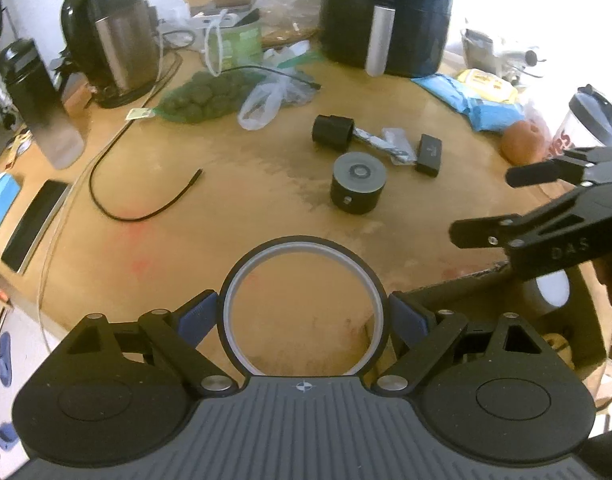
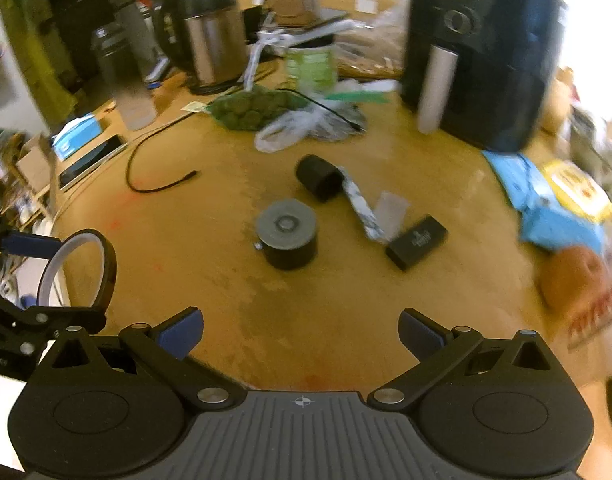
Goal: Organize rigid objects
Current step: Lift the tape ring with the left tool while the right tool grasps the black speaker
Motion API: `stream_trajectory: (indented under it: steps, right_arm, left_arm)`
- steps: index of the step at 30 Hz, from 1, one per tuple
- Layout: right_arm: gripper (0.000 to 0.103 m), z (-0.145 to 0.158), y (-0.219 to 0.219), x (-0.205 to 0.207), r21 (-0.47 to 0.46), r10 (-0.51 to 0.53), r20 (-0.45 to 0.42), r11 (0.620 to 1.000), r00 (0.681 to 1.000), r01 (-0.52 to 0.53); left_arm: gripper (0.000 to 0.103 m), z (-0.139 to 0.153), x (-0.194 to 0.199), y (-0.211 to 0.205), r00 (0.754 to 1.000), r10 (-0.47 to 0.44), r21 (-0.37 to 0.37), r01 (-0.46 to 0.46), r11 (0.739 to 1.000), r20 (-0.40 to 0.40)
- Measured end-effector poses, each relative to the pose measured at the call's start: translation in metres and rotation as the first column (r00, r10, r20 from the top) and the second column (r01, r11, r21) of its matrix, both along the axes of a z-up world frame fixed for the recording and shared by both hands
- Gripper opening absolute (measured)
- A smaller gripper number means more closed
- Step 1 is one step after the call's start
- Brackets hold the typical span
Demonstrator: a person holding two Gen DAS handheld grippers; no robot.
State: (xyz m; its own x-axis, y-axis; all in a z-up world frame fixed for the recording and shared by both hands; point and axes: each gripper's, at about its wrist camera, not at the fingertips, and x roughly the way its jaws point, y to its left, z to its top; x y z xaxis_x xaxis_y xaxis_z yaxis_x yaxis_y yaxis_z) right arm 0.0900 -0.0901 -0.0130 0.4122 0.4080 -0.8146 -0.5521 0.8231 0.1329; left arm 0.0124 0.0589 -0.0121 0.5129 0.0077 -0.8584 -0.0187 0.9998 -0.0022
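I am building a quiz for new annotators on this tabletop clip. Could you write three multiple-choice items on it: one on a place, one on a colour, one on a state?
1. Where does the upright black cylinder with the grey top stand?
A. on the round wooden table
B. on top of the air fryer
C. inside the plastic bag

2. What colour is the flat rectangular box lying near that cylinder?
A. white
B. black
C. red

3. What is the left gripper doing?
A. open and holding nothing
B. shut on the black ring with the grey inner band
C. shut on the cable

Key: 1 A, the cylinder sits on bare wood mid-table. 2 B, the box is black in both views. 3 B, the blue pads press the ring's two sides, while the right gripper has its jaws apart and nothing between them.
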Motion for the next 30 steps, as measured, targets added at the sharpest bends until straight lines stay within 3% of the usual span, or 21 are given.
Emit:
stream_trajectory:
  steps: [10,19,23,30]
  right_arm:
    - [0.103,-0.014,0.028,0.026,-0.007,0.153,0.014,0.988,0.988,-0.153]
    - [0.102,-0.034,0.055,0.056,-0.07,0.254,0.025,0.965,0.967,-0.252]
    - [0.094,-0.048,0.063,0.069,-0.092,0.285,0.009,0.955,0.959,-0.283]
    - [0.089,-0.067,0.076,0.085,-0.117,0.326,-0.004,0.939,0.945,-0.324]
  left_arm:
    - [0.092,0.009,-0.019,0.006,0.999,0.037,-0.048,-0.036,0.998,0.025]
    - [0.092,0.009,-0.036,0.014,0.996,0.083,-0.08,-0.081,0.994,0.023]
    - [0.092,0.009,-0.043,0.021,0.994,0.111,-0.087,-0.109,0.99,0.02]
    - [0.092,0.009,-0.048,0.031,0.989,0.147,-0.094,-0.145,0.985,0.014]
